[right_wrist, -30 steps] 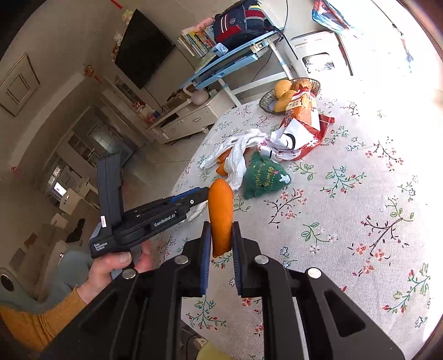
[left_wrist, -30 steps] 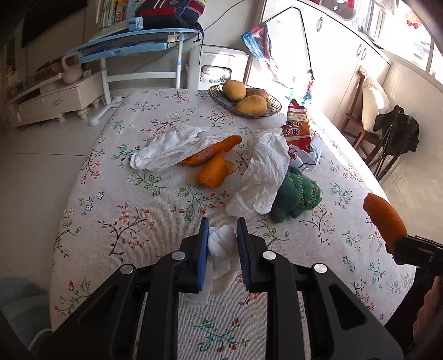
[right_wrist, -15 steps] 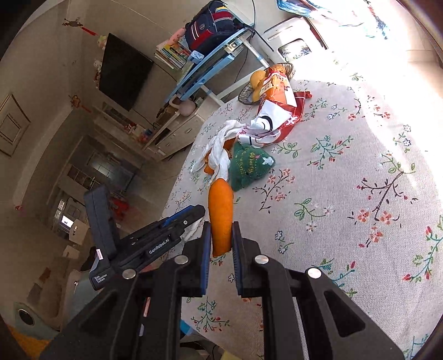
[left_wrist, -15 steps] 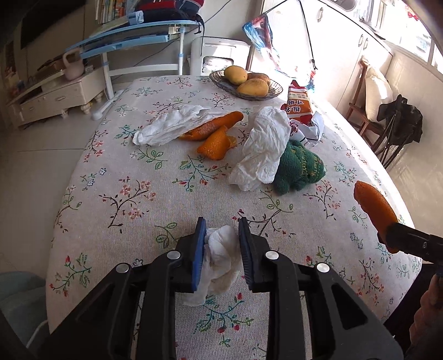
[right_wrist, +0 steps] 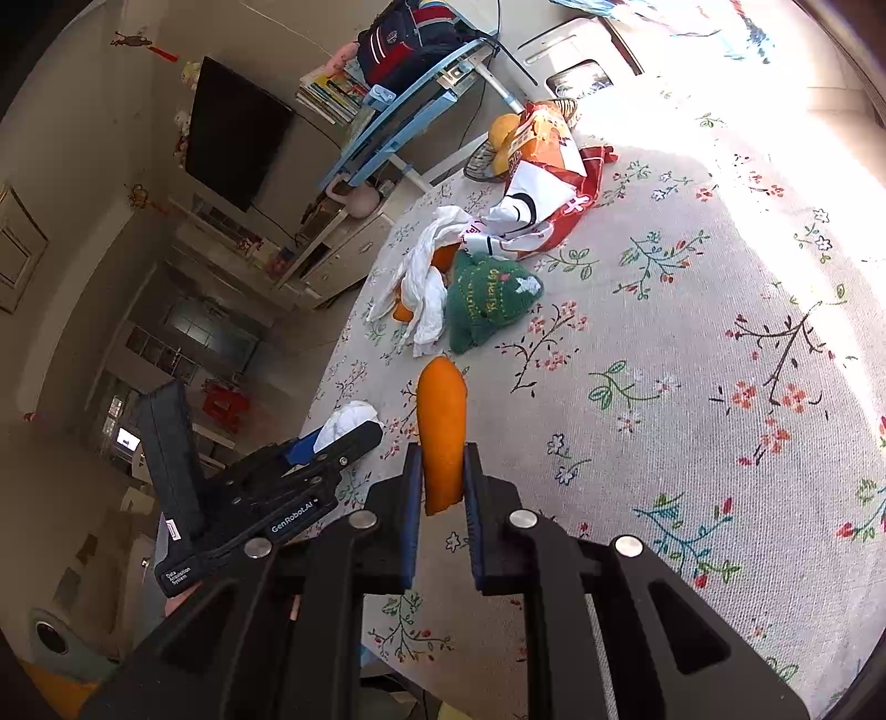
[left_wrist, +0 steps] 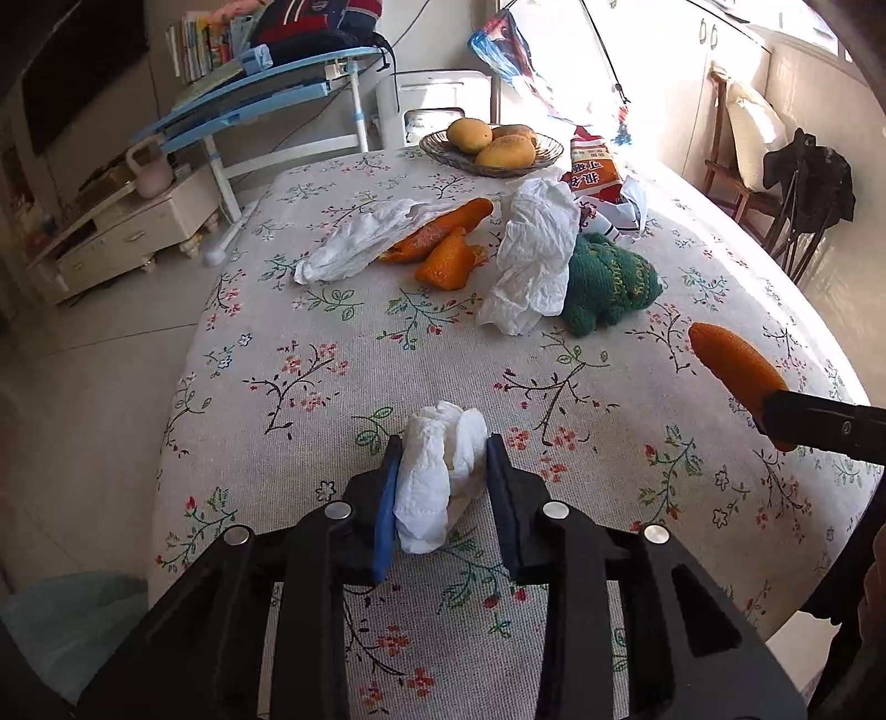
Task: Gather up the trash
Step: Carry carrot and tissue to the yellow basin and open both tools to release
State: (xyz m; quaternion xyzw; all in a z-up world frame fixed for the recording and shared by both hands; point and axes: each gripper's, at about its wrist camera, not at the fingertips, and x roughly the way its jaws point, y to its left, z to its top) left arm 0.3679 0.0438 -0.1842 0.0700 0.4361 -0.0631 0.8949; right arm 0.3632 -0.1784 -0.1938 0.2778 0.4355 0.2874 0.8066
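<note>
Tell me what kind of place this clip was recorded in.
Most likely a home living or dining room. A table under a floral tablecloth holds a basket of fruit, and along the wall there is a flat television above a low white cabinet, with stacked books on a blue desk.

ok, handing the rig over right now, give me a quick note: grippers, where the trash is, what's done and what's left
Left gripper: jaws opening, crumpled white tissue between the fingers, near the table's front edge.
Right gripper: shut on an orange peel piece, held above the tablecloth.
On the table: two more orange peel pieces, two white tissue sheets, a red-orange snack bag. The green knitted toy and fruit basket don't look like trash.
Done: two items picked up.
Left: bin them (no bin clearly in view), then collect the rest.
</note>
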